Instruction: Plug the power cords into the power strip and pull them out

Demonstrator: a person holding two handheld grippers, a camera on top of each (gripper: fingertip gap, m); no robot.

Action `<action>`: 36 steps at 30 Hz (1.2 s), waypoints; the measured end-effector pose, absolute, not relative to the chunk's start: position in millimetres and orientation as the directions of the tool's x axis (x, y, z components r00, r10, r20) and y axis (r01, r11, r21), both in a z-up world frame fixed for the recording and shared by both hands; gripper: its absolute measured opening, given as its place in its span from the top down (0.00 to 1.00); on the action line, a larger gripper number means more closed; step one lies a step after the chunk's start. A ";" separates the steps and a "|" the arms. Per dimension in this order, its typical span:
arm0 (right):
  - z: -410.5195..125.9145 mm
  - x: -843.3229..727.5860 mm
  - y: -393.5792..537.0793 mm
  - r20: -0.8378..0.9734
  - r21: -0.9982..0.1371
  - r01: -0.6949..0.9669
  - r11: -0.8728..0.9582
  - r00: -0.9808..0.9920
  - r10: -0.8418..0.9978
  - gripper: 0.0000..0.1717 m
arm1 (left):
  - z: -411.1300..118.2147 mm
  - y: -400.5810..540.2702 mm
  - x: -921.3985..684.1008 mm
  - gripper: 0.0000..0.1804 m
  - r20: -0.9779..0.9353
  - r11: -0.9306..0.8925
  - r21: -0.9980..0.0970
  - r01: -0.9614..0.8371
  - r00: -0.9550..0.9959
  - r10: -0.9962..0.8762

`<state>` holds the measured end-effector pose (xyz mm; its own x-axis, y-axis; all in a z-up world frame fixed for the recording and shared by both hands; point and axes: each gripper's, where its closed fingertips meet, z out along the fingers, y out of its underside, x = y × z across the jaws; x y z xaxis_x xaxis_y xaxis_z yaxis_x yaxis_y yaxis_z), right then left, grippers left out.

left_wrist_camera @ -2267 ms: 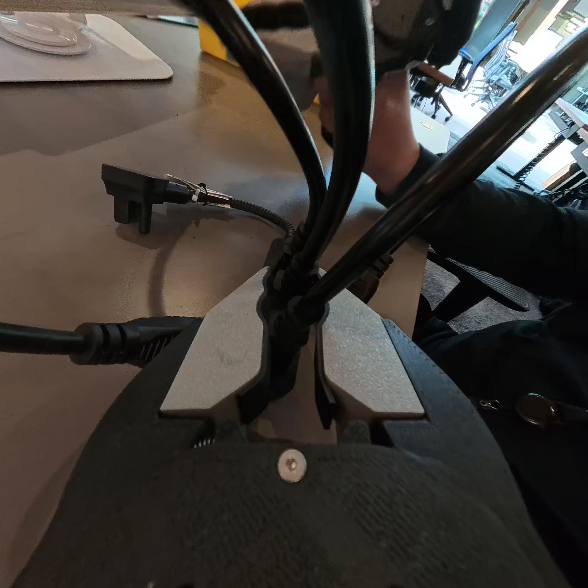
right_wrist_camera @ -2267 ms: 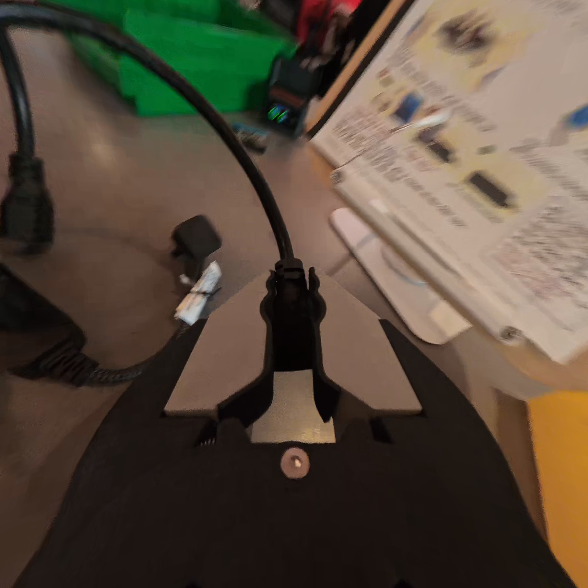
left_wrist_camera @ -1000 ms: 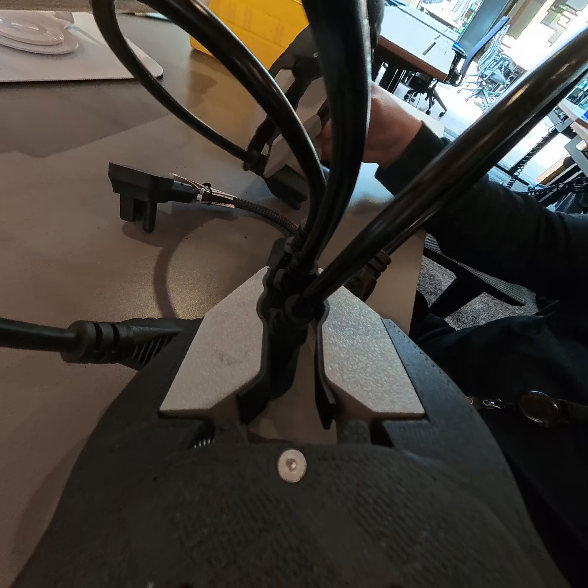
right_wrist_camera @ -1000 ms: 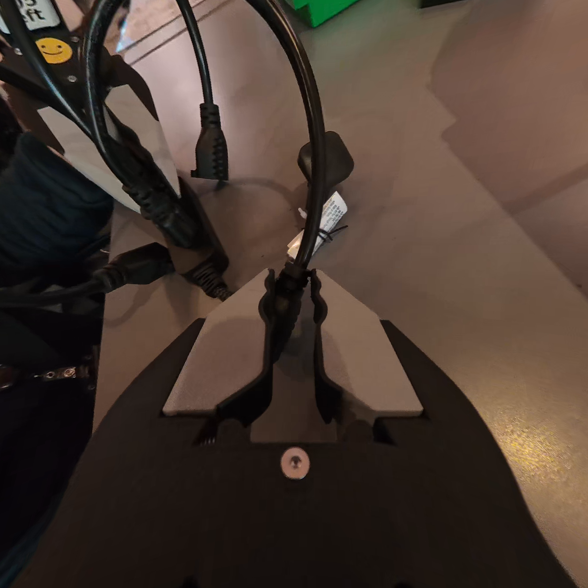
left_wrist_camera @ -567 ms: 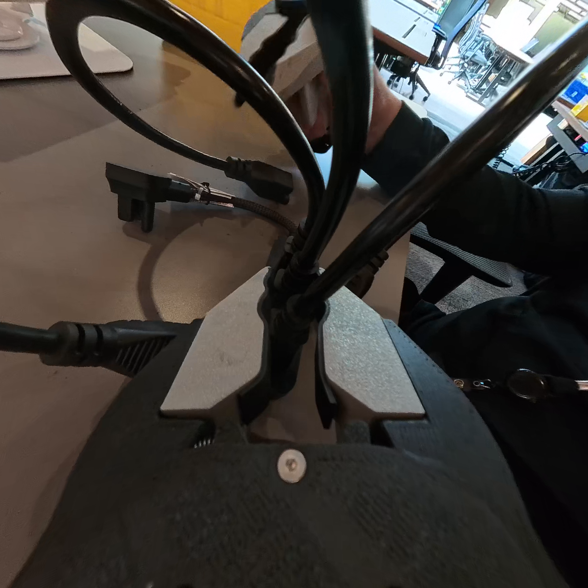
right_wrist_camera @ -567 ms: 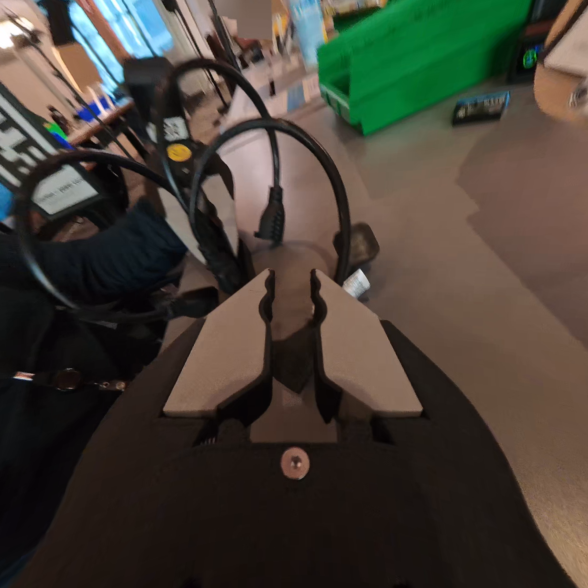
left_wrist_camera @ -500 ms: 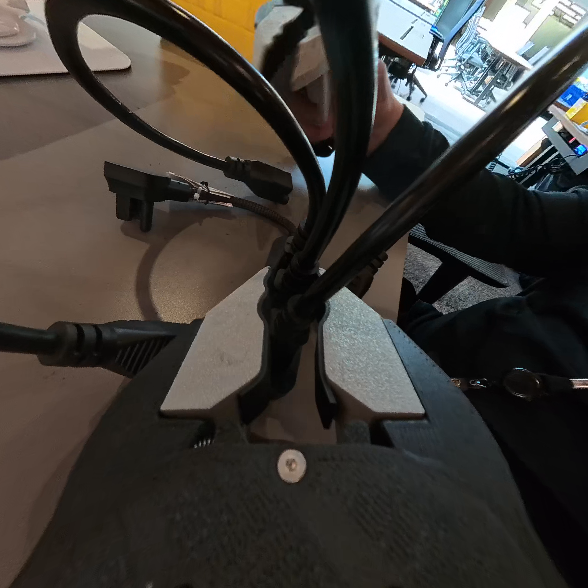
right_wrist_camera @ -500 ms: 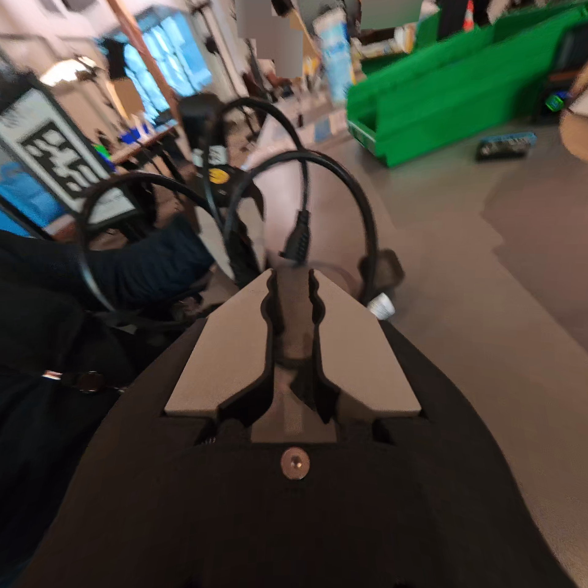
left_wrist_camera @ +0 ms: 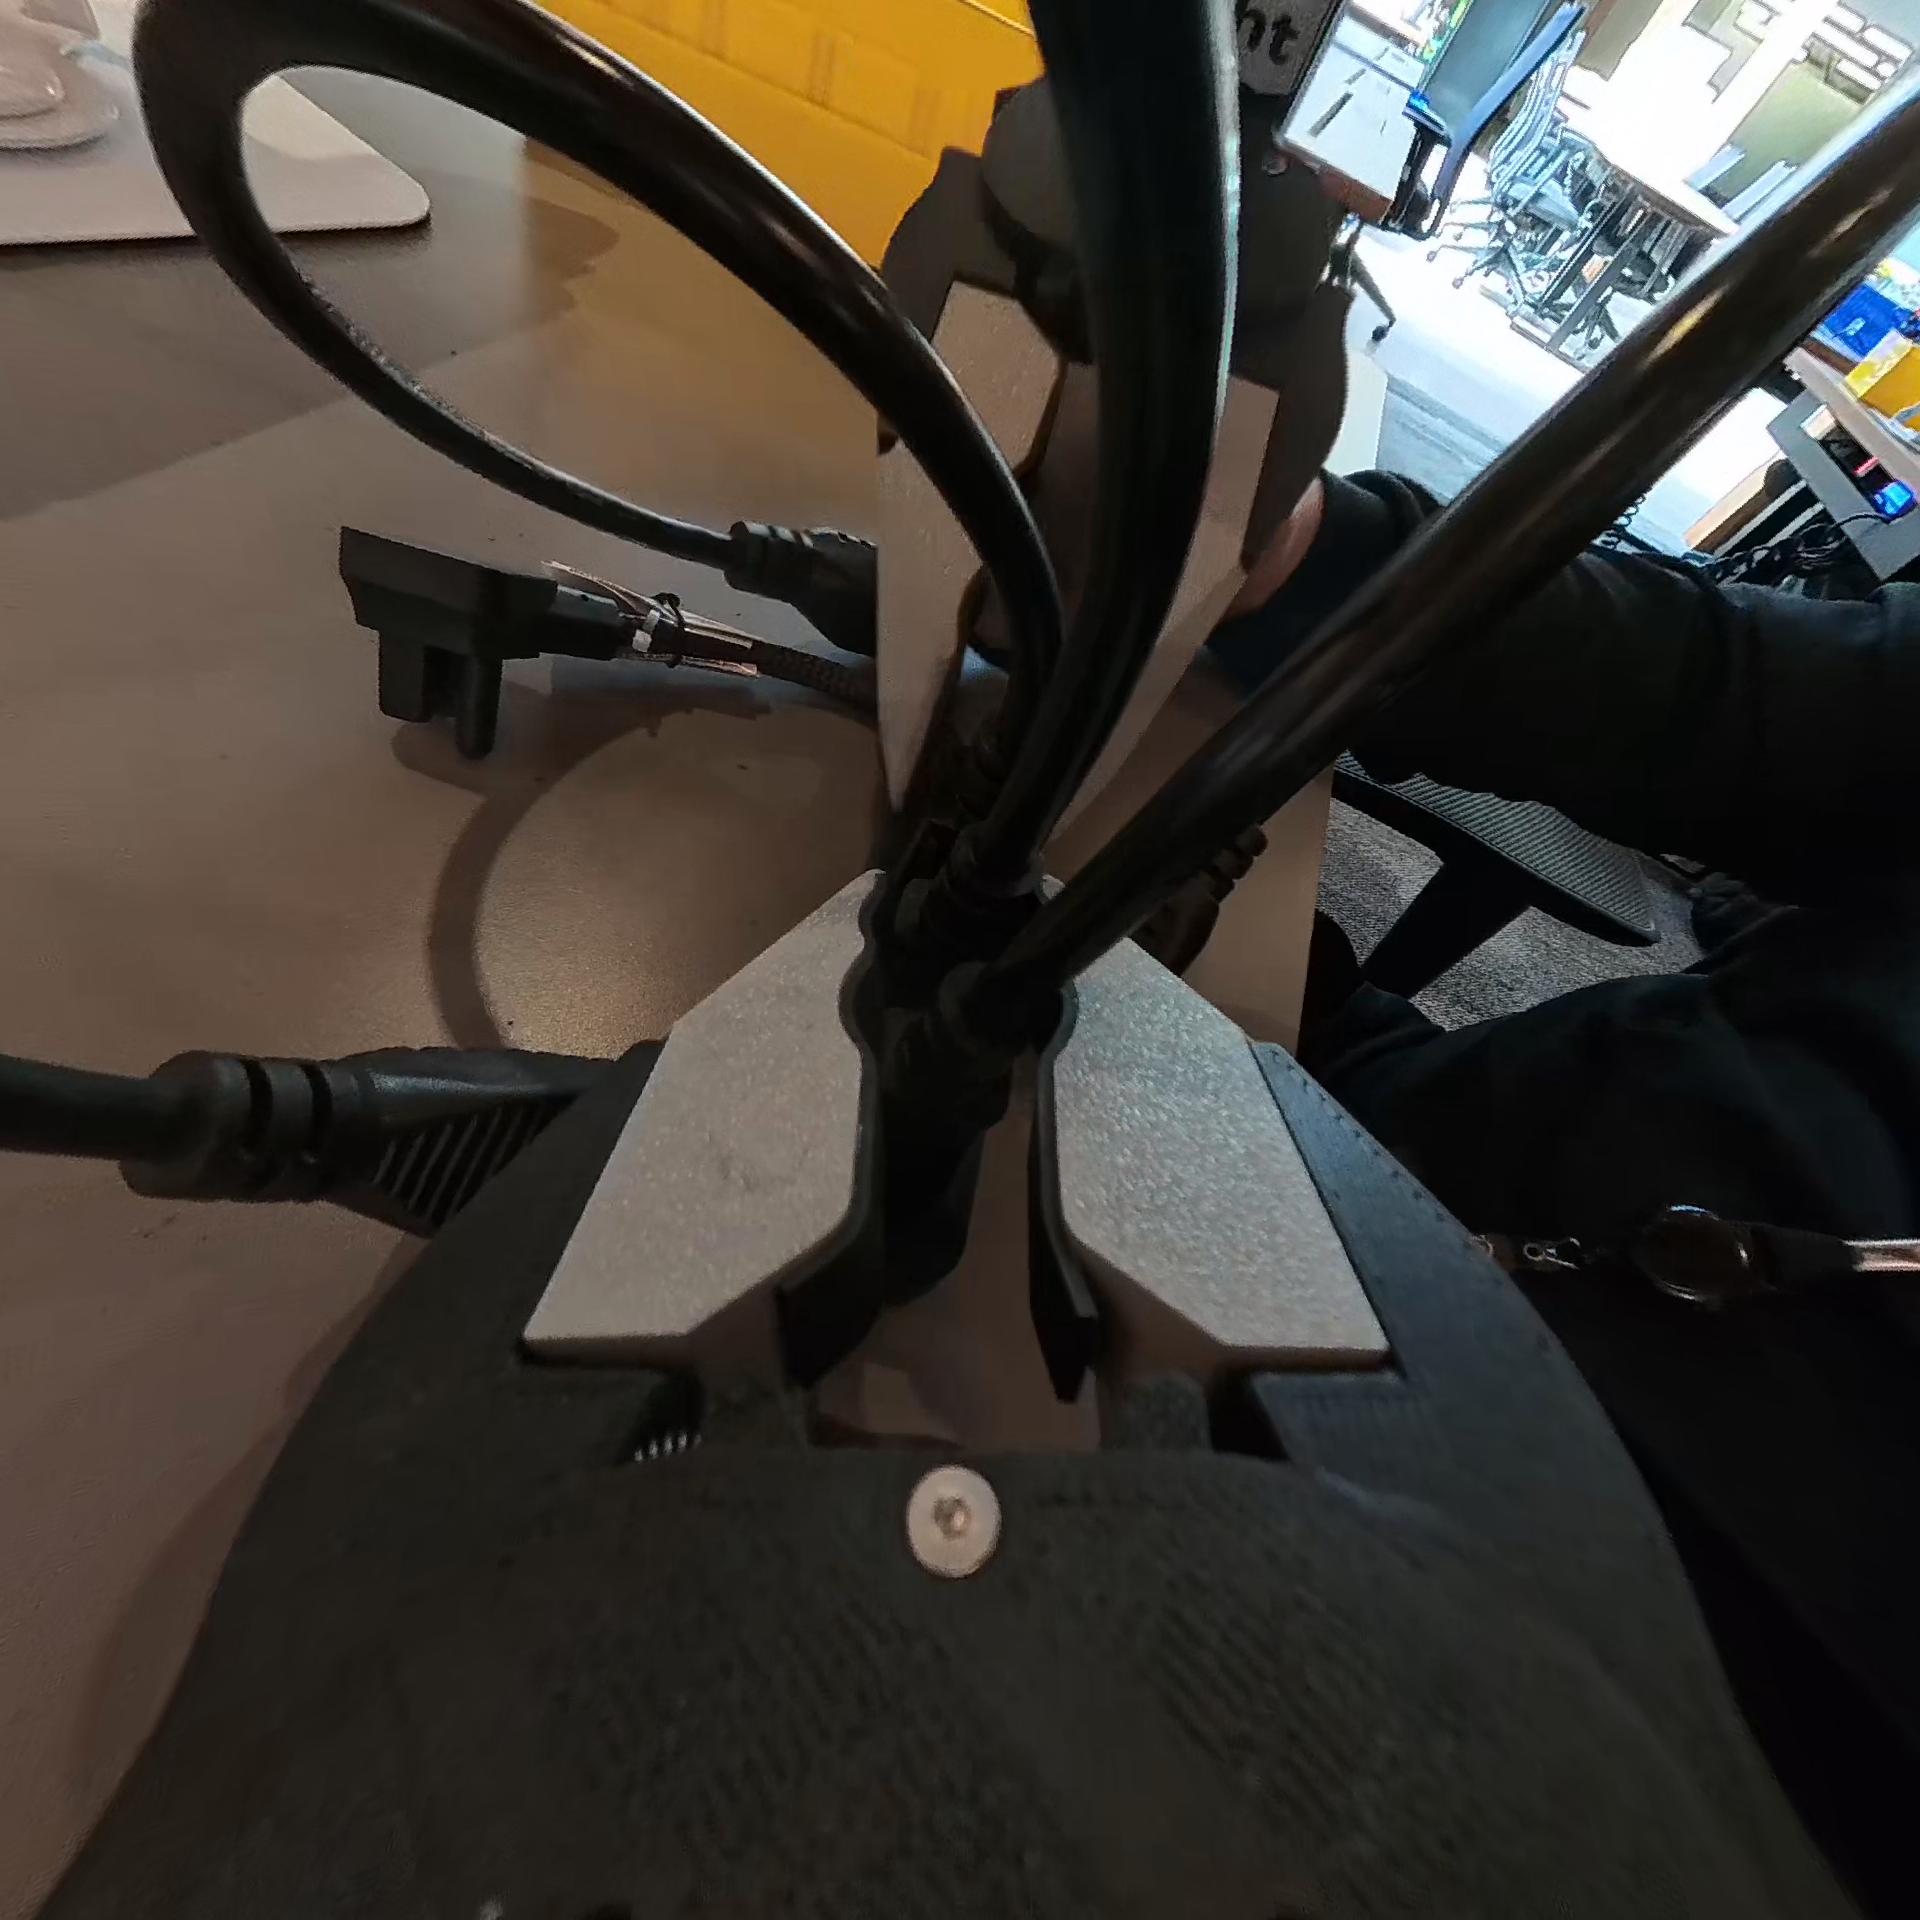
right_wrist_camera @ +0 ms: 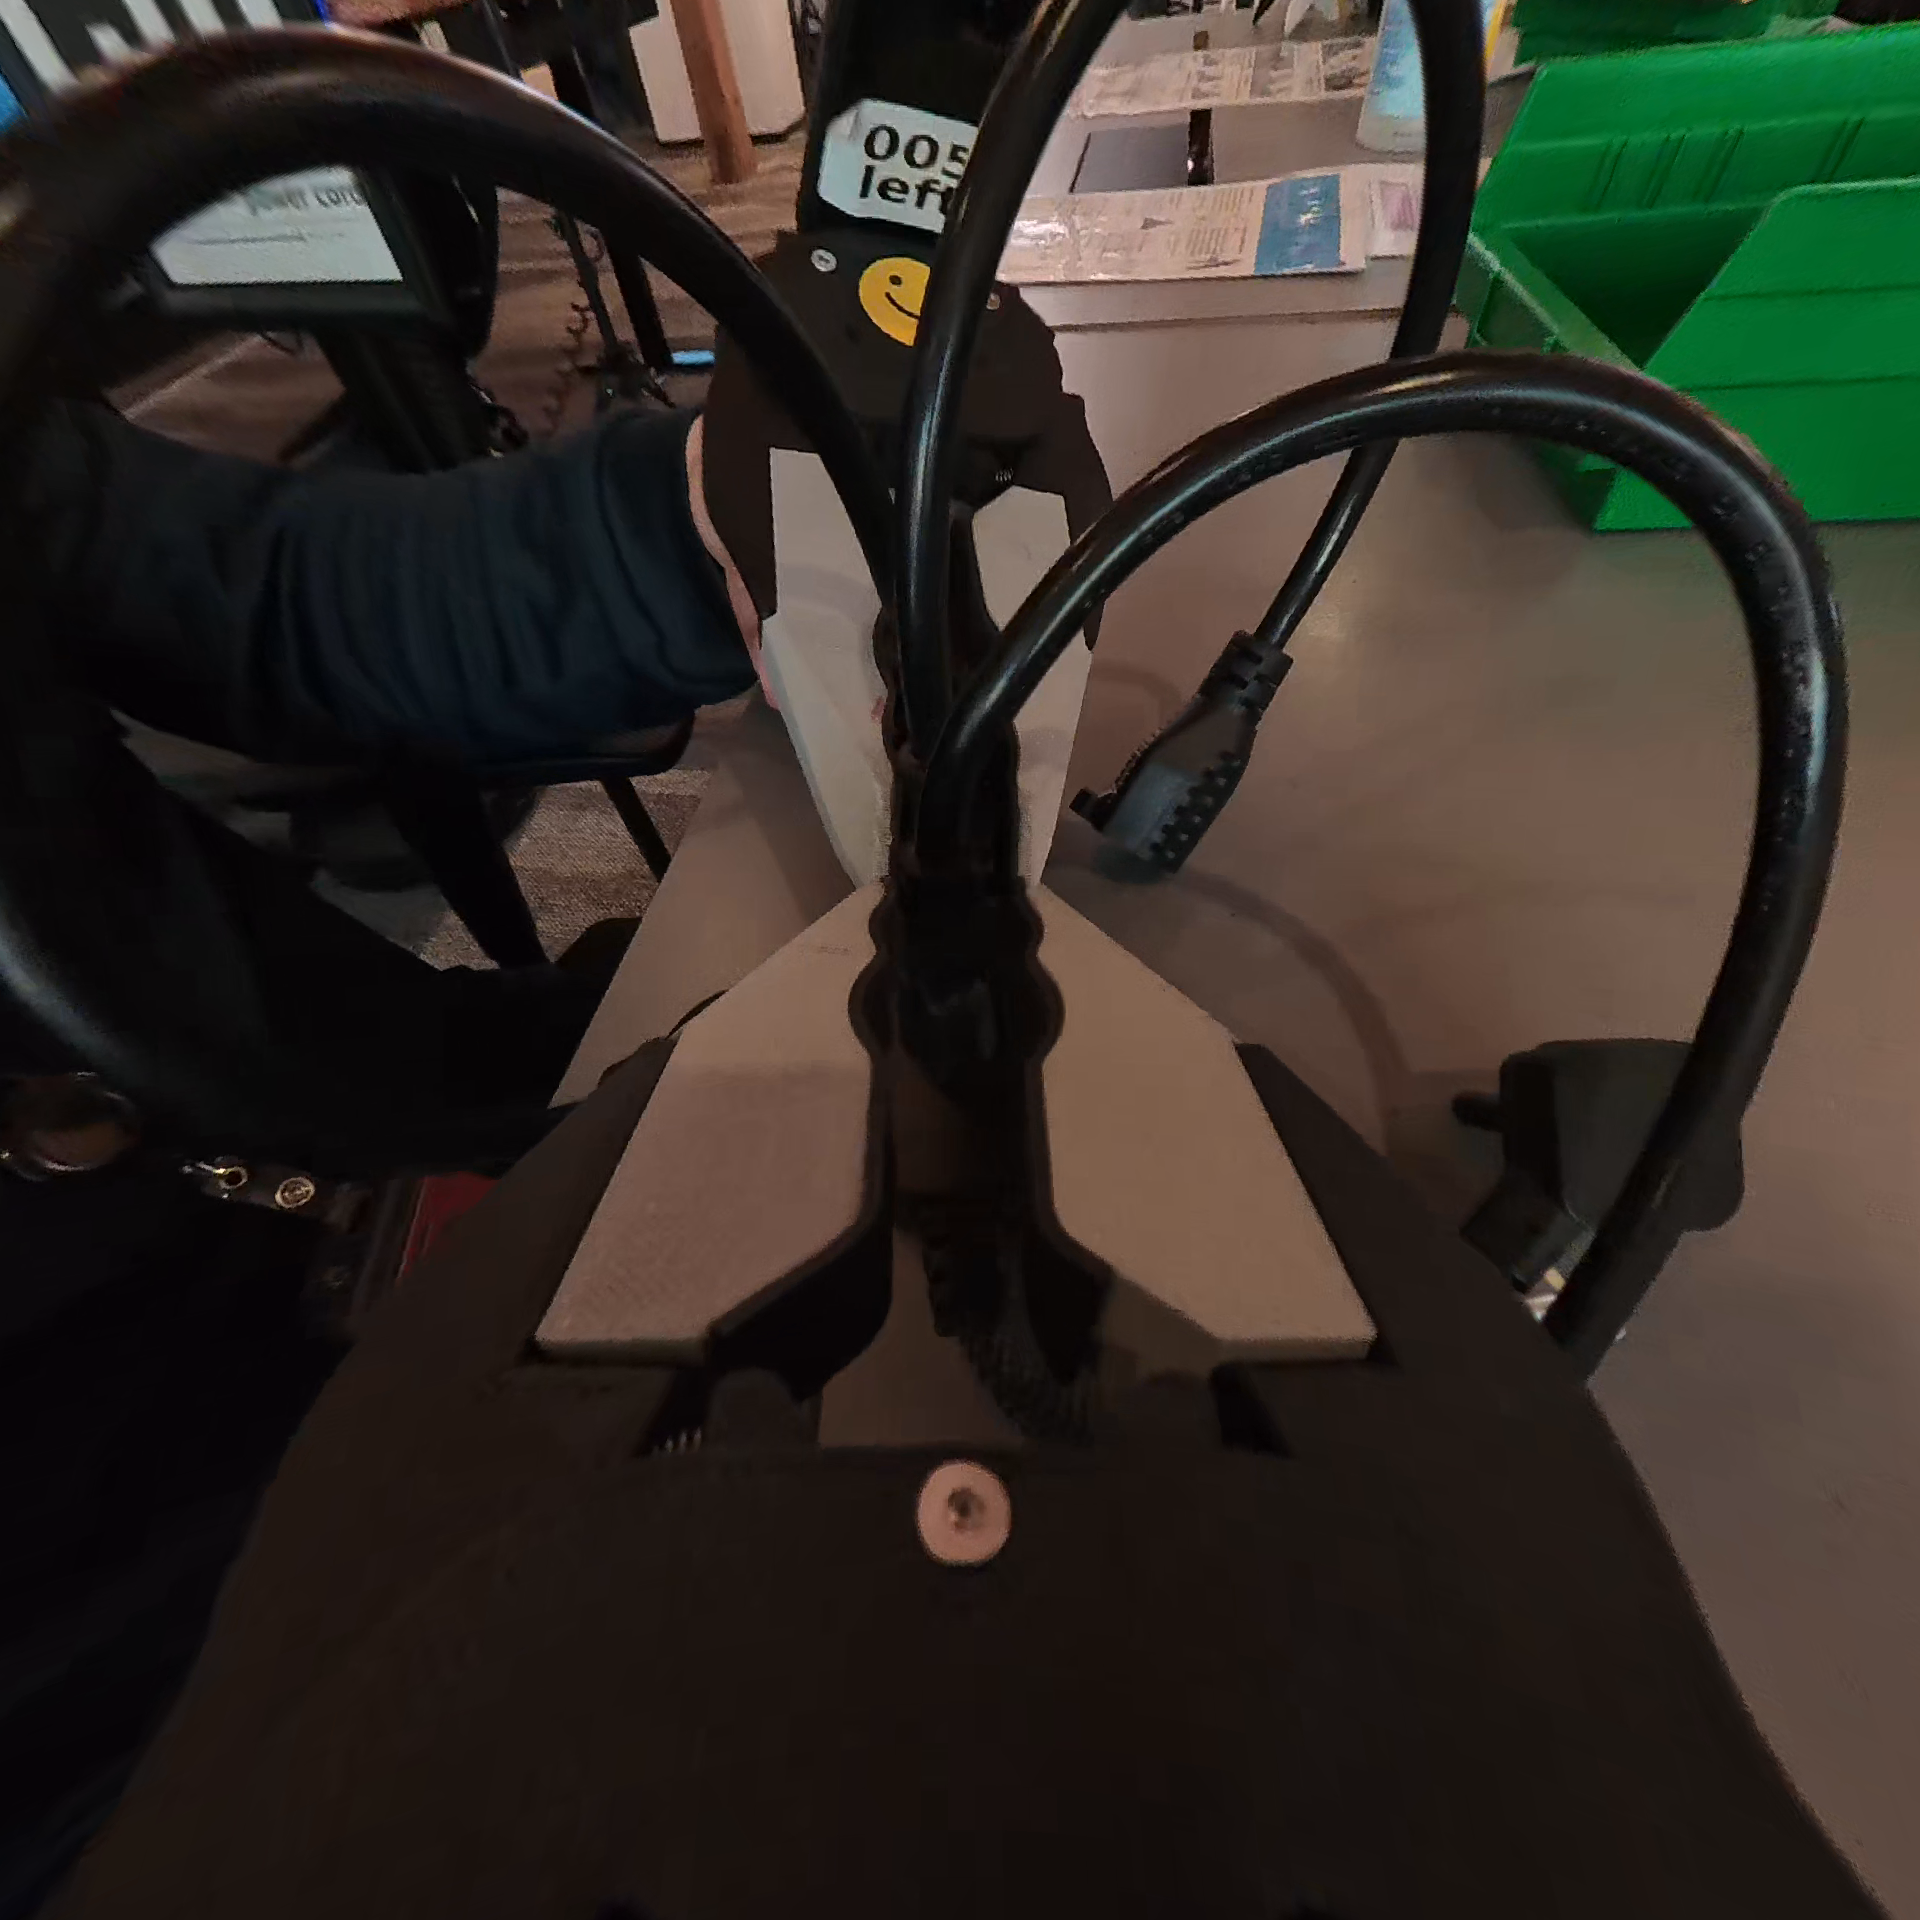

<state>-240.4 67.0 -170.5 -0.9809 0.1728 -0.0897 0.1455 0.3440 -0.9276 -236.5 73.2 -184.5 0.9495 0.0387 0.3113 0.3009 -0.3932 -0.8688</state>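
Black cord bundle (left_wrist_camera: 1132, 520) is the big item. It fills the centre of the left view, fanning up to the top edge, over the grey table (left_wrist_camera: 208, 883).

Left gripper (left_wrist_camera: 951, 997) is clamped on the bundle's base, with its pads pressed on the black plugs. I can't make out the power strip itself. My guess is that it's the dark block hidden under those plugs, mid-frame at the table's near edge.

Change: half a second ago the right gripper (right_wrist_camera: 951, 935) was in free air with nothing between its fingers. Now it's nose to nose with the left one, with a black plug sitting in its gap. It's dark on dark, so I can't tell whether the pads are biting yet.

Meaning: likely lined up for the next pull-out.

One cord's connector (right_wrist_camera: 1174, 790) is already free on the table, right of centre. The flat plug (left_wrist_camera: 436, 623) on the braided cable lies loose at mid-left.
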 end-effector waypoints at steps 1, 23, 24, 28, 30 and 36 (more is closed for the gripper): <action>-173.1 -240.2 64.3 -0.097 -0.923 0.153 0.352 -0.981 0.171 0.89 | -184.6 73.3 -236.3 0.87 0.308 -0.394 -0.869 0.298 0.950 0.040; -174.2 -239.1 57.0 0.005 -0.929 0.074 0.364 -0.977 0.212 0.92 | -199.8 71.4 -237.1 0.87 0.014 -0.557 -0.828 0.061 0.996 0.089; -174.1 -238.9 57.0 -0.001 -0.930 0.078 0.359 -0.978 0.208 0.92 | -199.7 71.4 -236.9 0.86 0.023 -0.553 -0.831 0.067 0.996 0.087; -174.2 -238.5 56.6 0.011 -0.928 0.066 0.367 -0.979 0.203 0.92 | -200.1 69.7 -237.0 0.86 0.008 -0.564 -0.825 0.048 0.997 0.074; -174.2 -238.5 56.4 0.003 -0.928 0.073 0.365 -0.979 0.203 0.92 | -200.6 69.1 -236.9 0.86 -0.001 -0.576 -0.817 0.035 0.998 0.062; -172.3 -238.0 59.0 -0.015 -0.929 0.087 0.359 -0.980 0.199 0.92 | -201.5 66.2 -237.4 0.86 0.012 -0.601 -0.799 0.032 0.999 0.038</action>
<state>-238.0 59.0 -172.3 -0.9799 0.1989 -0.0152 0.0873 0.3591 -0.9292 -237.4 66.2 -201.5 0.9992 0.0383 0.0117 0.0324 -0.6006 -0.7989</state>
